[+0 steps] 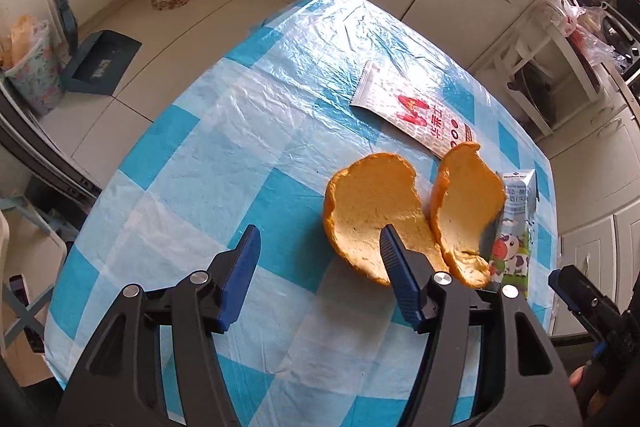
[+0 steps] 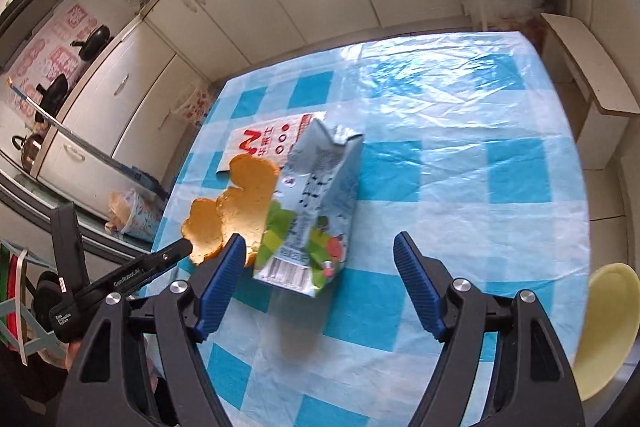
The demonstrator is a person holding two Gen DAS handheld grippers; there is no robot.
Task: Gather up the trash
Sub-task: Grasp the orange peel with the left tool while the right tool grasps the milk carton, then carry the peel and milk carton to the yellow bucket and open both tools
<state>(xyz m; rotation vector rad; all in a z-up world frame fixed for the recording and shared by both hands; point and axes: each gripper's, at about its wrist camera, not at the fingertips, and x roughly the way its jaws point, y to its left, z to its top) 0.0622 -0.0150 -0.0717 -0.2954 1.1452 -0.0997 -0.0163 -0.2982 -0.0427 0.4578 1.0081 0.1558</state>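
your left gripper [image 1: 320, 247] is released, its right pad over the peel [image 1: 372, 211]. your right gripper [image 2: 320, 255] is released too, the carton [image 2: 316, 211] lying on the table [image 2: 460, 167] before it, long axis toward 12, torn top away. the wrapper [image 2: 264, 143] lies at 11.
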